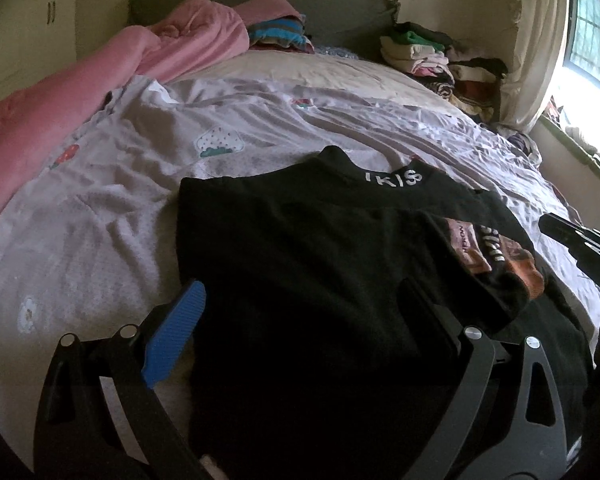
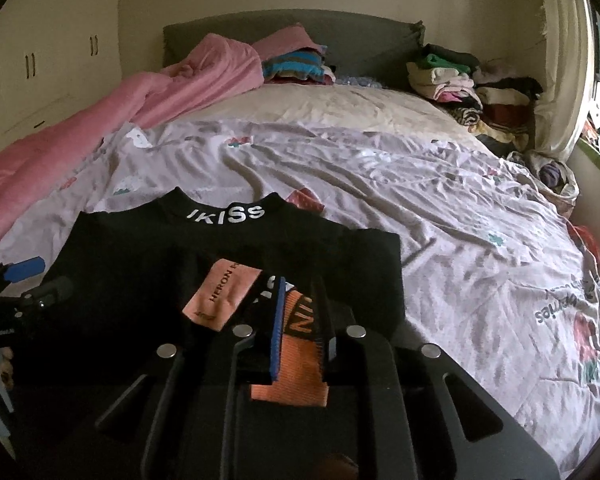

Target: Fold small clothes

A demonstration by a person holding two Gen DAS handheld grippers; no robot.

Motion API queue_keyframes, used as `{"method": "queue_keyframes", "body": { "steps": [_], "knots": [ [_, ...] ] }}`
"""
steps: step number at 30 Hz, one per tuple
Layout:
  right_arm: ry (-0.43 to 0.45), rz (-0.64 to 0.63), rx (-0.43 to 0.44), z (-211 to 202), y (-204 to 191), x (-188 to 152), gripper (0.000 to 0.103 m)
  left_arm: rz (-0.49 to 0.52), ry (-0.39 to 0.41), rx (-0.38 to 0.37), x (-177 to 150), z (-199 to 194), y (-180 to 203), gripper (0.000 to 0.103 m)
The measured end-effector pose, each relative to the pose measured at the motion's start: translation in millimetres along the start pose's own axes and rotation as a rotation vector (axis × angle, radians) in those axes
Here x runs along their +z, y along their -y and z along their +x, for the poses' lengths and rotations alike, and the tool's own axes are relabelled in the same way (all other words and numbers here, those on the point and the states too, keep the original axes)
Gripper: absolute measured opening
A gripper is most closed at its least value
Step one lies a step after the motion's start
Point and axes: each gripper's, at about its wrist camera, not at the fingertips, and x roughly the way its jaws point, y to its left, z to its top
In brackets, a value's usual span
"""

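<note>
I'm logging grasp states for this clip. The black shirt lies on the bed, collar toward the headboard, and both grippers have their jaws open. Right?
Not quite. The black shirt does lie on the bed, collar toward the headboard, and the left gripper has its jaws open. But the right gripper is shut on the shirt's orange printed fabric, as the right wrist view shows.

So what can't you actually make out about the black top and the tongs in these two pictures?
- Black top: its lower hem, left wrist view, is lost behind the left tongs and in shadow.
- Orange and black printed part: its lettering, right wrist view, is partly covered by the right tongs shut on it.
- Collar lettering: first letters cut short by the fold.
- Folded piles: too small to tell items.
</note>
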Motion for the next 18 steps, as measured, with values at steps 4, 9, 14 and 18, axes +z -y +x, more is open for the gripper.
{"method": "queue_keyframes", "body": {
  "steps": [4,9,14,18],
  "knots": [
    [-0.008,0.011,0.029,-1.6,-1.6,-3.0,0.024,0.014,-0.005,-0.015,0.4,1.0,3.9,0.088],
    [-0.040,0.013,0.085,1.8,-13.6,-7.2,0.033,0.053,-0.063,-0.068,-2.8,8.0,13.7,0.073],
    [-0.068,0.000,0.129,5.8,-28.9,-10.3,0.036,0.063,-0.127,-0.073,-9.4,18.1,15.8,0.063],
    [-0.086,-0.026,0.154,9.9,-42.2,-11.0,0.037,0.053,-0.155,-0.073,-12.9,21.6,13.0,0.061]
  ]
}}
